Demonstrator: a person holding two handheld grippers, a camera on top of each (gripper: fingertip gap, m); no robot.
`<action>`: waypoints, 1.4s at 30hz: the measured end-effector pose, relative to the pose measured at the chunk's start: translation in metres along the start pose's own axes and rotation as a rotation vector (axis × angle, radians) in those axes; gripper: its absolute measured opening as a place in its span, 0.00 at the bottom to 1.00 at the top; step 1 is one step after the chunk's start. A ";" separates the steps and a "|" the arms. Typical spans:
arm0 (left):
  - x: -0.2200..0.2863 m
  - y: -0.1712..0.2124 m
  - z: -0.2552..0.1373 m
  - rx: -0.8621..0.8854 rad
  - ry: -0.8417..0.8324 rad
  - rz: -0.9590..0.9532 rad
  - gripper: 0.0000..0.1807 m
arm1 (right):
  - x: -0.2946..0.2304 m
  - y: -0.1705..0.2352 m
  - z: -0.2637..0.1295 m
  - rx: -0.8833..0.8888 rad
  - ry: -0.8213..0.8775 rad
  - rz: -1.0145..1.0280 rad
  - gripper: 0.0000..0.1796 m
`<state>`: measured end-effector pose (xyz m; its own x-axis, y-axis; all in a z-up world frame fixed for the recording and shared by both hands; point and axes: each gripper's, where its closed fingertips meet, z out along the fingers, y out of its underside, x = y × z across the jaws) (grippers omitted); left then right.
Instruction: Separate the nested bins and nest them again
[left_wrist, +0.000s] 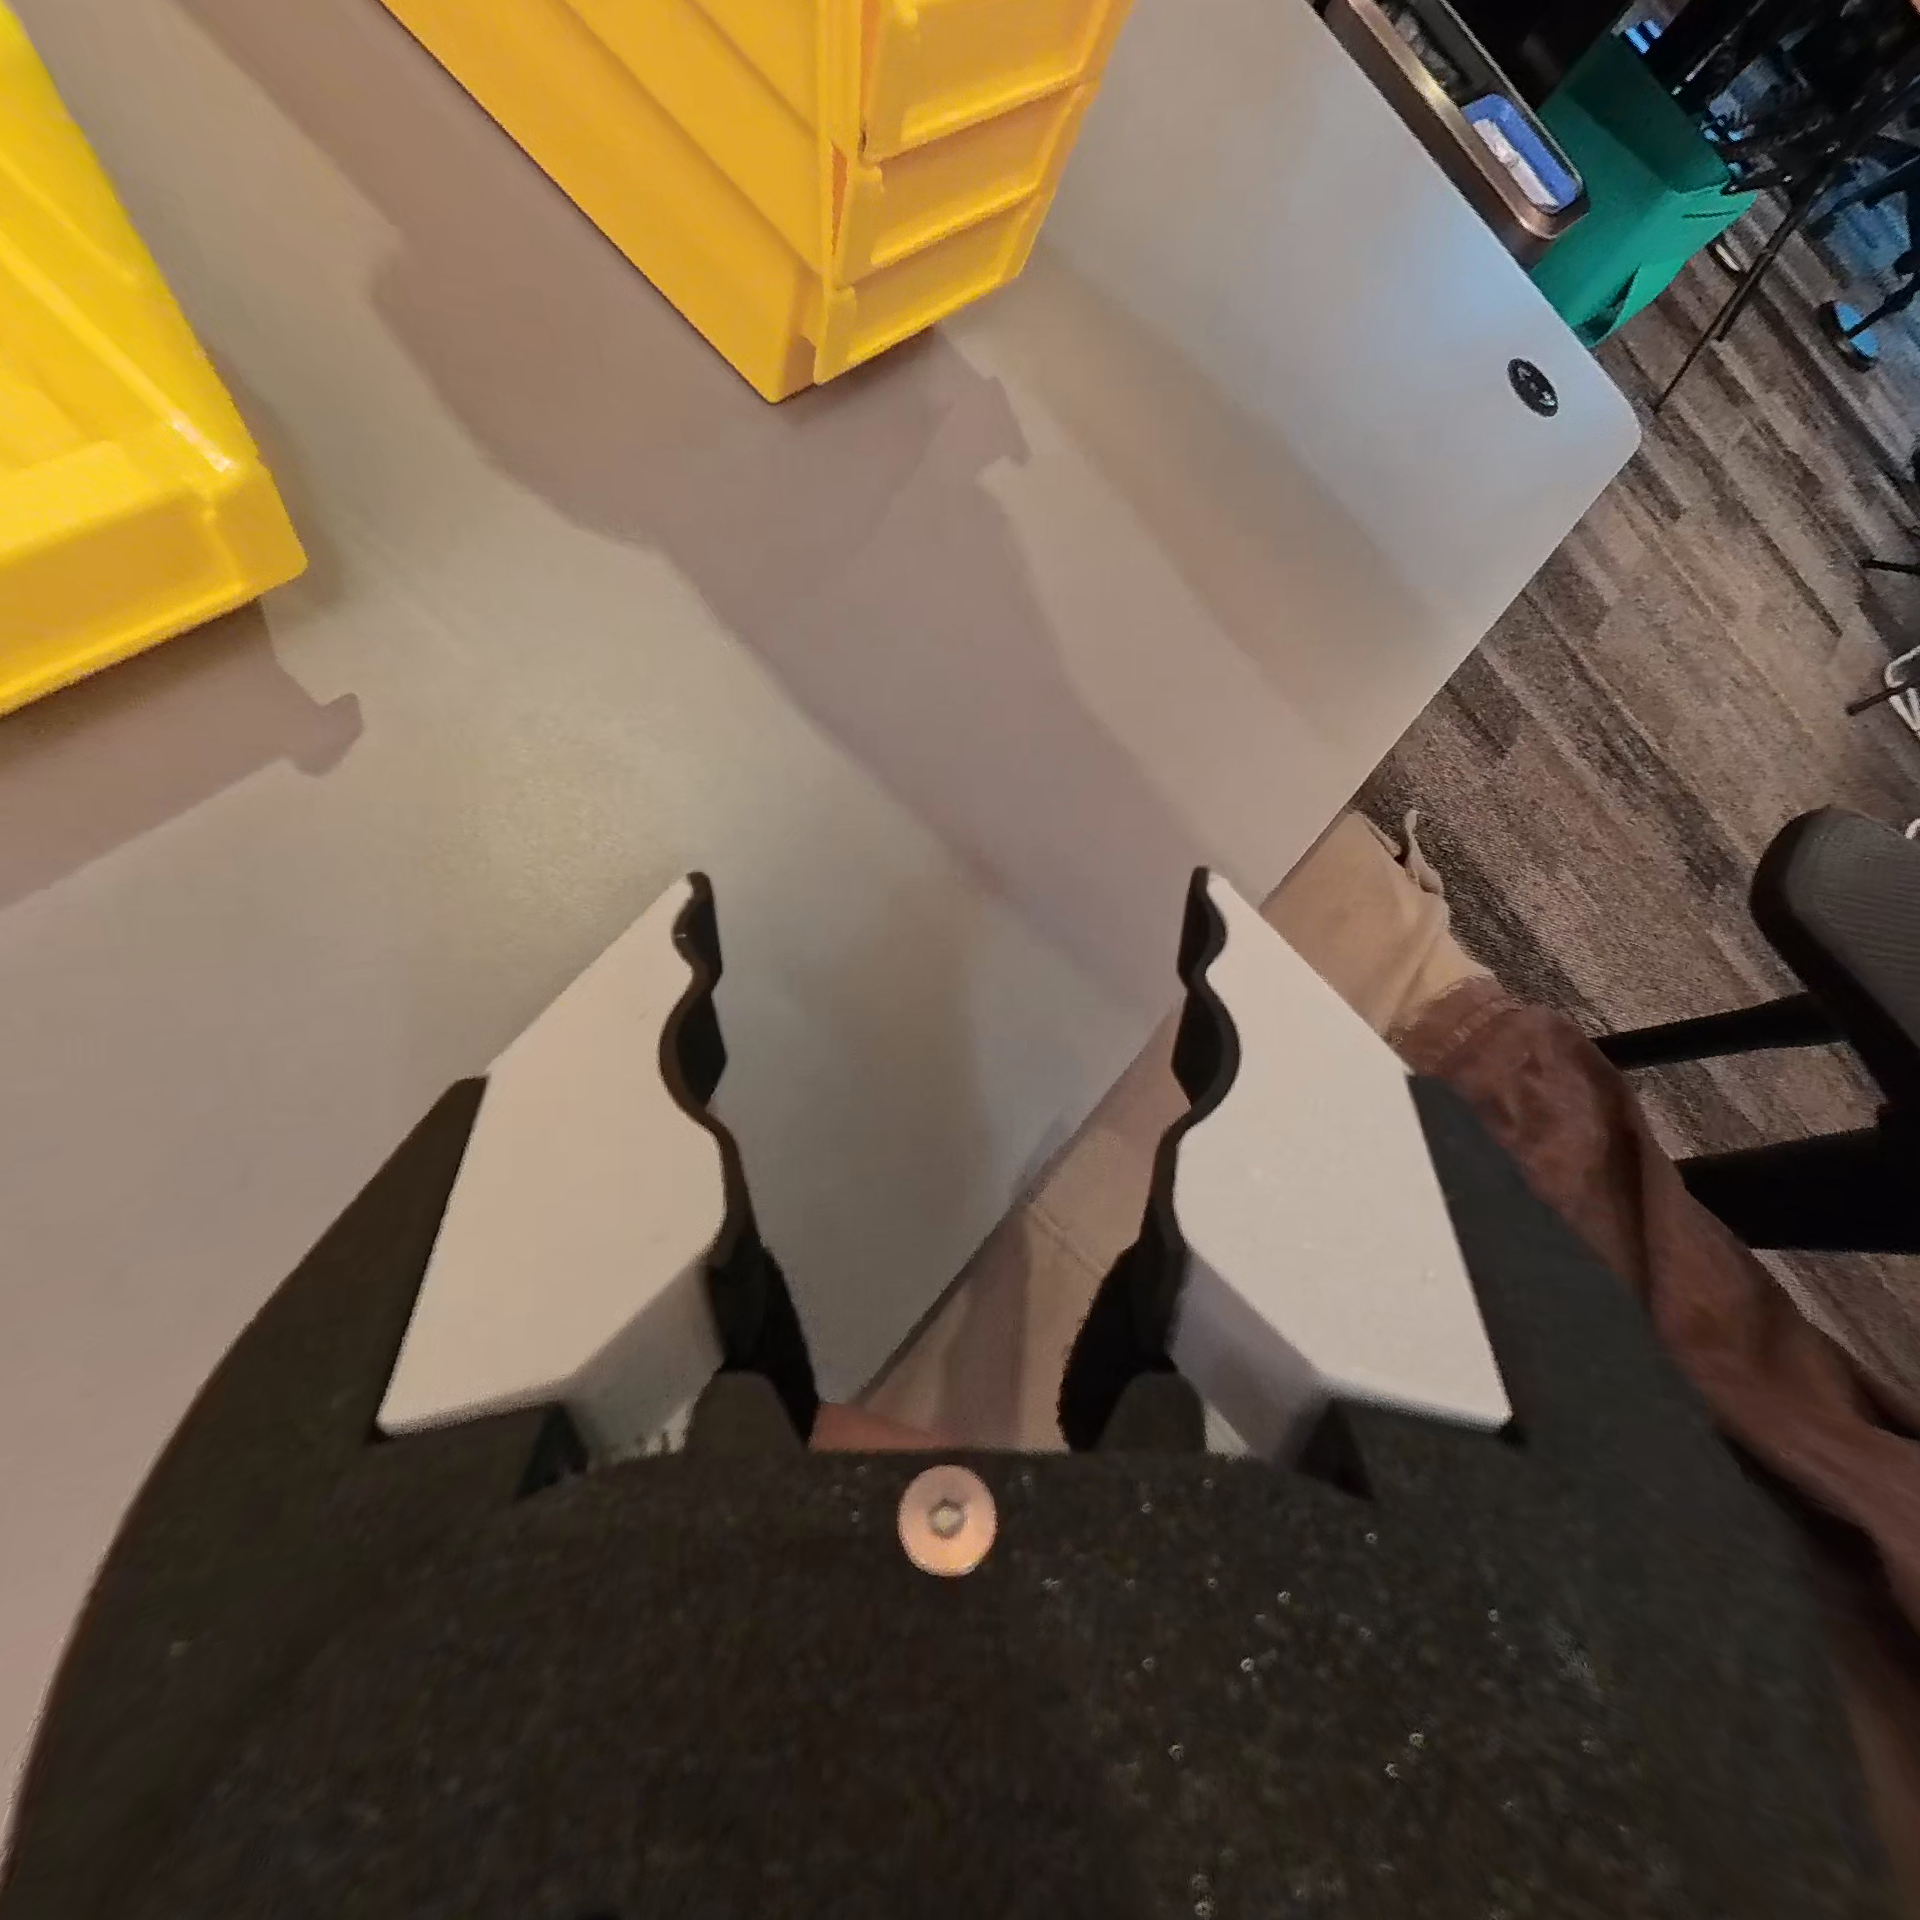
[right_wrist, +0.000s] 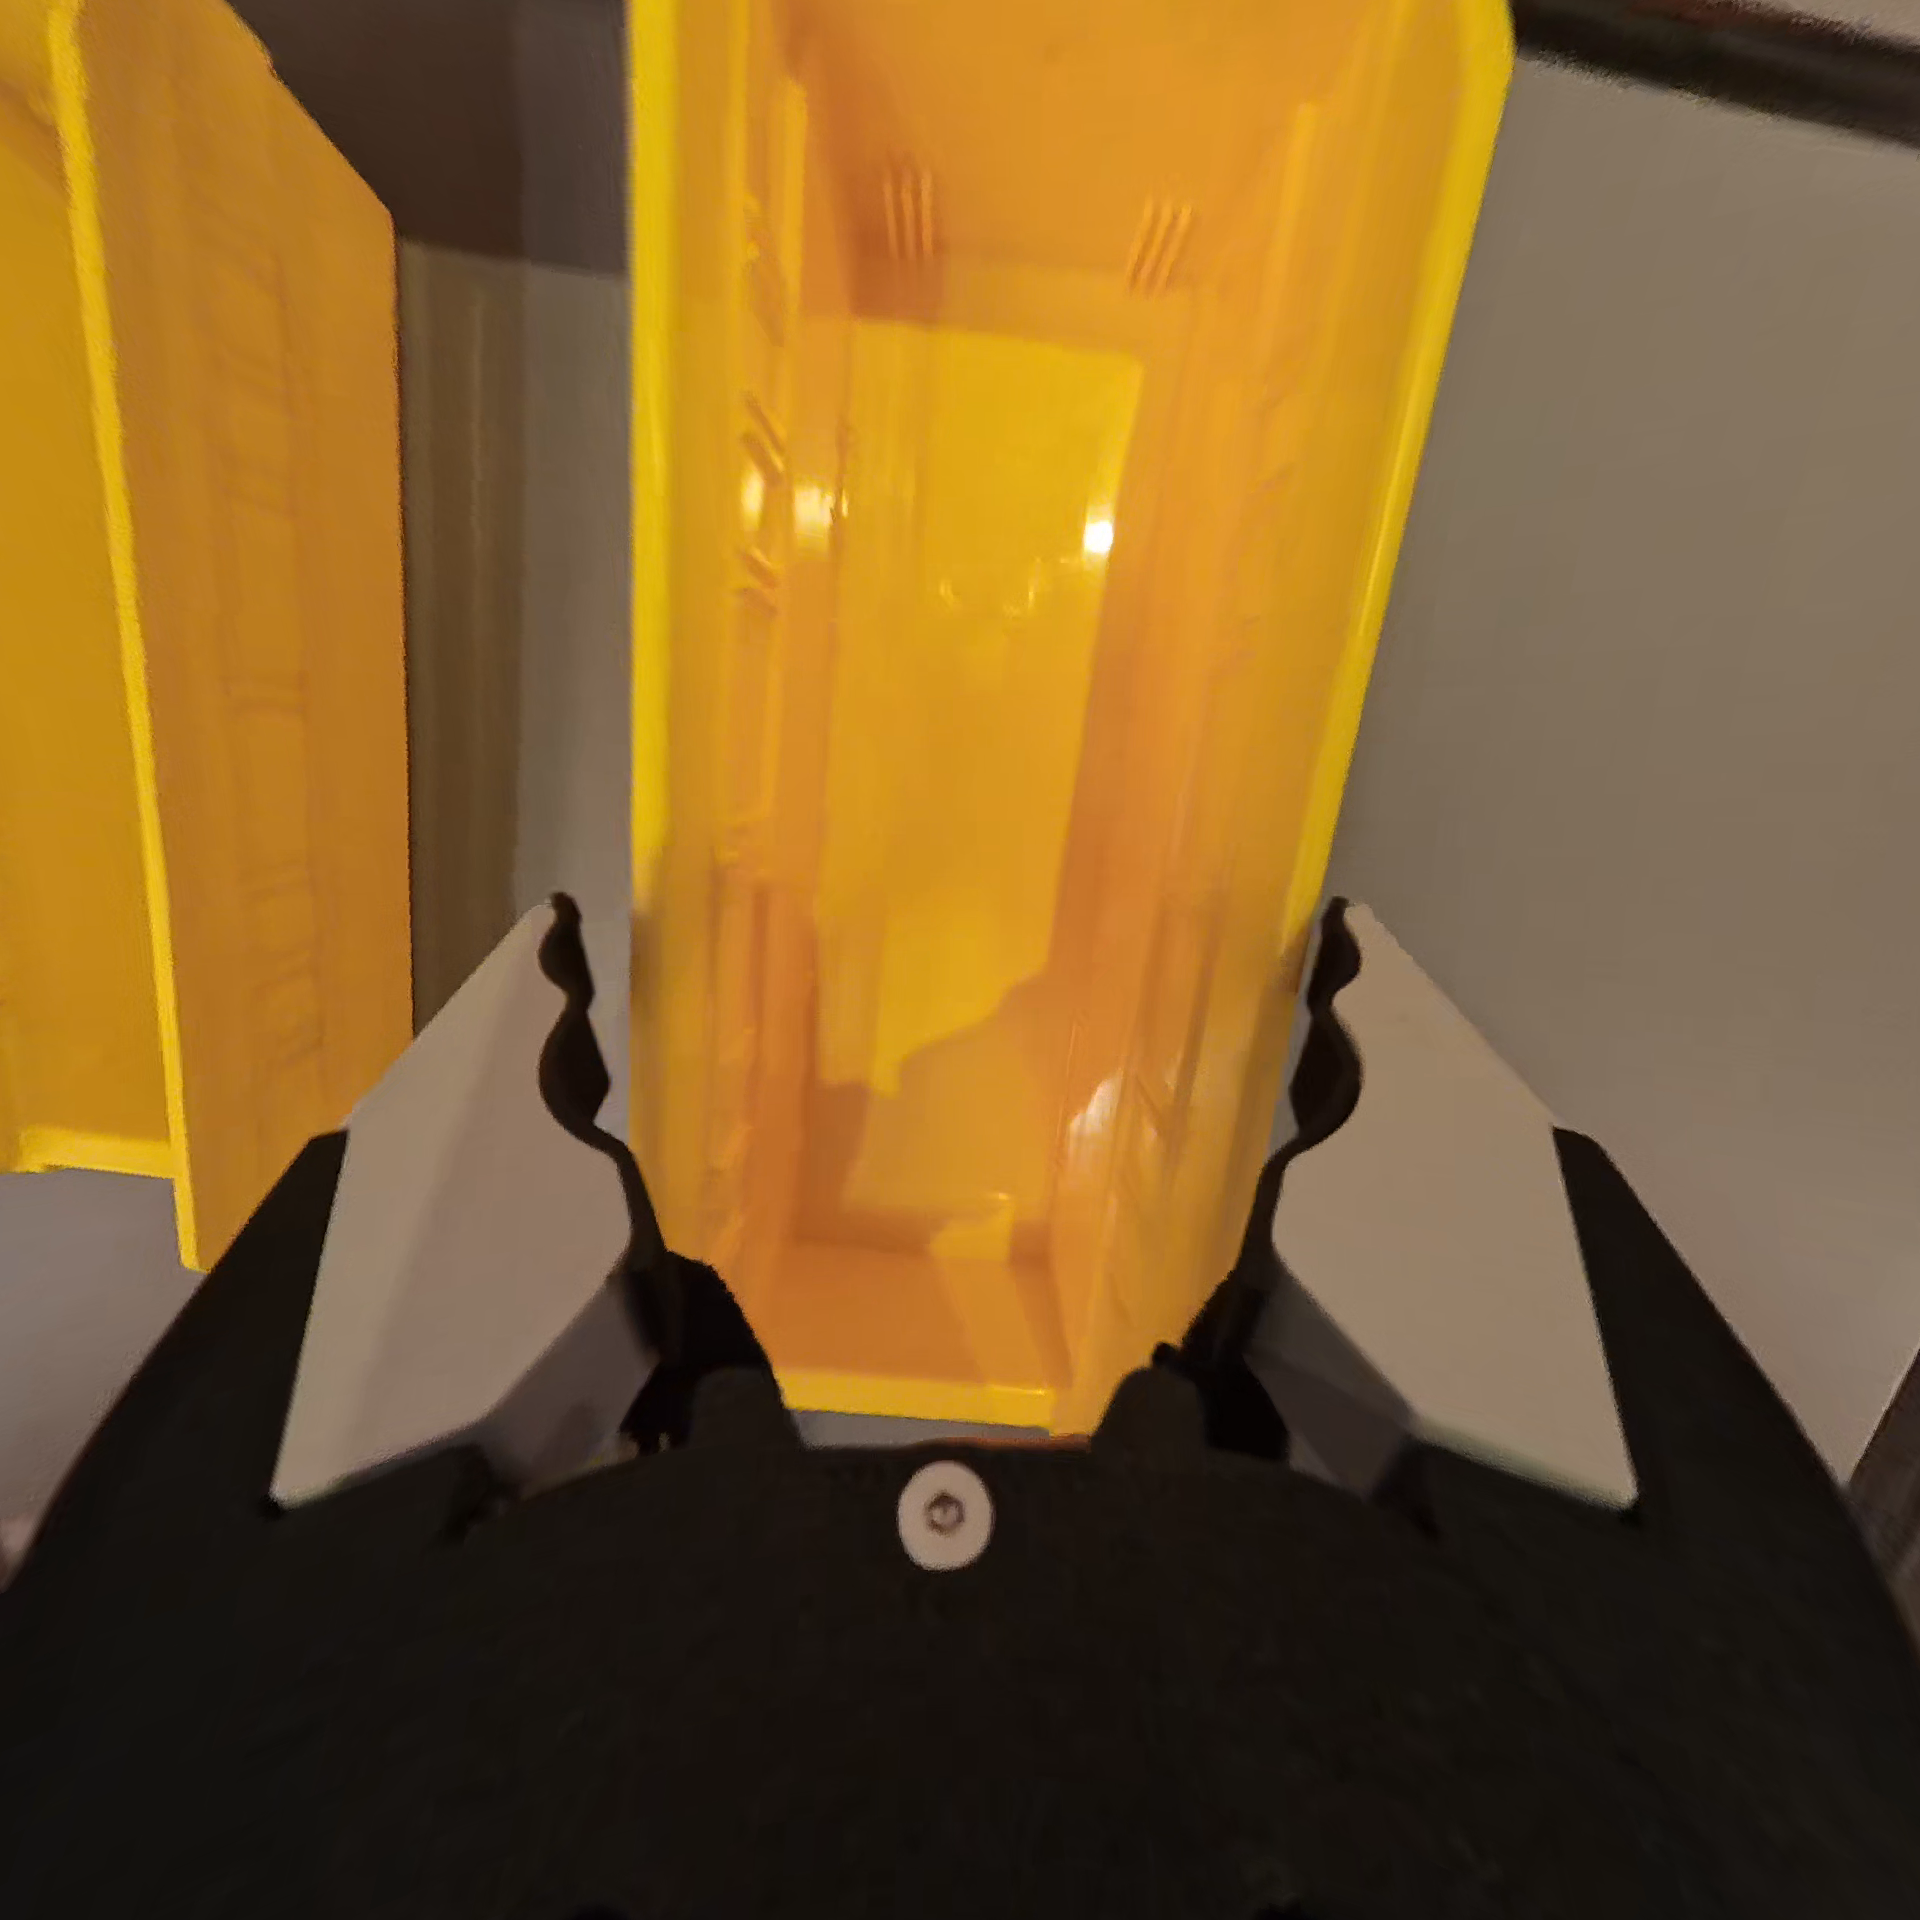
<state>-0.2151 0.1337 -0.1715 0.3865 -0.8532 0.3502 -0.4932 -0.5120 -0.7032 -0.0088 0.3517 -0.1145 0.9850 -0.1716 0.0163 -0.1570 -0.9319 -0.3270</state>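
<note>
- Left wrist view: left tongs (left_wrist: 951, 894) spread apart, empty, above grey tabletop (left_wrist: 623, 748); stacked yellow bins (left_wrist: 790, 177) well ahead.
- Right tongs (right_wrist: 951, 914) spread, straddling open yellow bin (right_wrist: 1039, 623); contact unclear.
- No legible writing.

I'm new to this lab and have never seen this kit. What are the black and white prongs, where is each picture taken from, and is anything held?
The prongs are two-finger grippers that a person holds, one in each hand, each with a camera looking along its fingers. The left view shows the left gripper open and empty above a grey table, with a stack of nested yellow bins ahead and a separate yellow bin at the left edge. The right view shows the right gripper open wide, looking down into a yellow bin, its fingers either side but not clamped; another yellow bin stands beside it.
</note>
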 end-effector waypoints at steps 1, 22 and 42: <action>-0.004 0.000 -0.001 0.003 -0.014 0.001 0.48 | -0.001 -0.001 -0.006 0.054 0.006 -0.024 0.76; -0.129 -0.129 -0.049 0.071 -0.510 0.031 0.72 | -0.082 0.248 -0.037 0.644 -0.333 -0.296 0.60; -0.250 -0.152 0.035 -0.490 -0.613 -0.418 0.63 | -0.077 0.252 -0.046 0.655 -0.418 -0.263 0.58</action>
<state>-0.2096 0.4282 -0.1735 0.8896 -0.4558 0.0273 -0.4420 -0.8746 -0.1991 -0.1276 0.1153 -0.1550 0.9493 0.2803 -0.1424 0.0284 -0.5275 -0.8491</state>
